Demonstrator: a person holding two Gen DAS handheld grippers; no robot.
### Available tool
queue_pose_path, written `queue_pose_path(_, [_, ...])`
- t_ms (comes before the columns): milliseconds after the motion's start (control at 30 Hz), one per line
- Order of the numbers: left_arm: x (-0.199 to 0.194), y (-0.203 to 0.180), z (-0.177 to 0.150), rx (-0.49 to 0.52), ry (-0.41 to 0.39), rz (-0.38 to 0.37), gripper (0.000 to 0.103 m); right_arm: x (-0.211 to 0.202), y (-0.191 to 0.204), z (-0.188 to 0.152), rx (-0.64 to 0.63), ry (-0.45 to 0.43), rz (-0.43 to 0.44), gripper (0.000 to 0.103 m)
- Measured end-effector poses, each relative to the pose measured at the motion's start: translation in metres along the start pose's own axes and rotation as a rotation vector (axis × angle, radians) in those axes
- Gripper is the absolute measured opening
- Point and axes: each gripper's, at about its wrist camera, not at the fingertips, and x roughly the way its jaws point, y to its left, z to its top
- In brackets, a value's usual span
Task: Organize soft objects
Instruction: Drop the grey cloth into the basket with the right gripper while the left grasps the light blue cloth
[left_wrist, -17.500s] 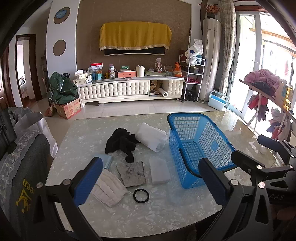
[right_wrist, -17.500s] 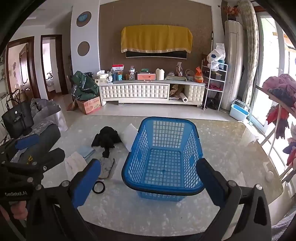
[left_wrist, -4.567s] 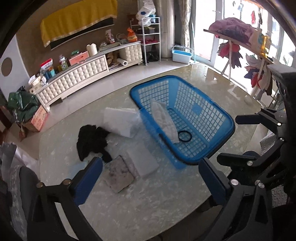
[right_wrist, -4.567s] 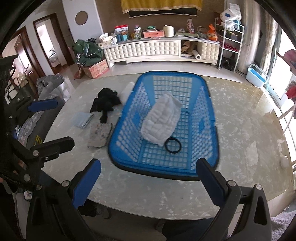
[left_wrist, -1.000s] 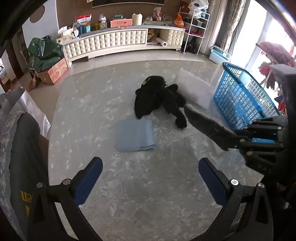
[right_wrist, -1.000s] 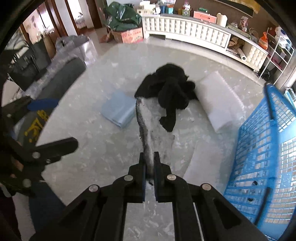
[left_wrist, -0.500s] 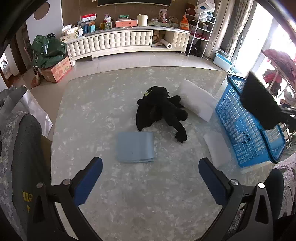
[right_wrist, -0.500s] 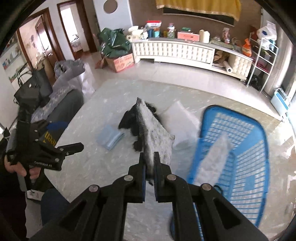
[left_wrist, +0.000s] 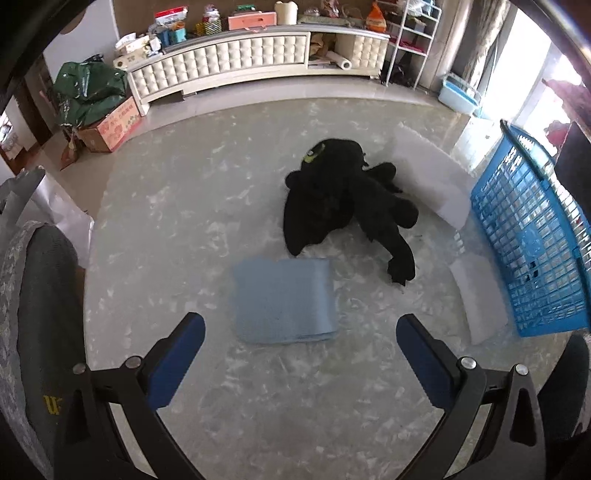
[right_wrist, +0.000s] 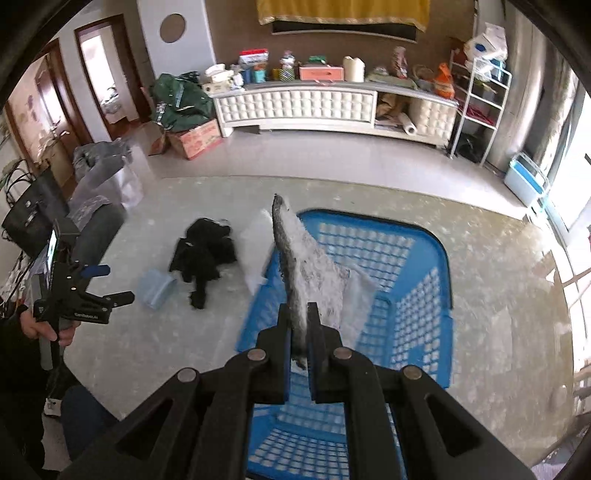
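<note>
Grey and matted, the felt-like pad (right_wrist: 310, 273) stands on edge in my right claw (right_wrist: 300, 325), whose jaws are clamped on its lower corner at the bottom centre of the right wrist view. A second ago it hung over the tabletop (left_wrist: 177, 221); now it sits above the blue basket (right_wrist: 417, 302), so I judge a release is next. My left claw (left_wrist: 301, 354) gapes wide apart and empty, having dropped closer to the folded blue cloth (left_wrist: 284, 301) at mid-frame. Beyond that lies the black plush toy (left_wrist: 343, 206), then a white foam sheet (left_wrist: 428, 177) toward the upper right. A smaller white pad (left_wrist: 476, 295) lies just beside the basket wall. Nothing blocks the cloth.
</note>
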Motion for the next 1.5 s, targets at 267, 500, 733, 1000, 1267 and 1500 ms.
queue_pose_path(267, [0.029,-0.016,0.008,0.044,0.035,0.016,0.102,0.023,-0.017,-0.007,0.034,0.064,-0.014,0.006])
queue_pose_path(500, [0.061,-0.017,0.007,0.071,0.088,0.071,0.089,0.038,-0.031,-0.01,0.053,0.113,-0.032,0.007])
queue_pose_path(733, [0.074,-0.012,0.007,0.062,0.096,0.059,0.076,0.064,-0.042,-0.013,0.047,0.198,-0.114,0.007])
queue_pose_path(1000, [0.074,-0.008,0.012,0.071,0.087,0.043,0.068,0.075,-0.033,-0.014,0.021,0.243,-0.095,0.007])
queue_pose_path(1267, [0.07,-0.011,0.015,0.06,0.087,0.059,0.039,0.071,-0.021,-0.016,0.027,0.231,-0.099,0.046])
queue_pose_path(1500, [0.061,-0.015,0.01,0.073,0.076,0.052,0.014,0.05,-0.026,-0.019,0.072,0.185,-0.1,0.083])
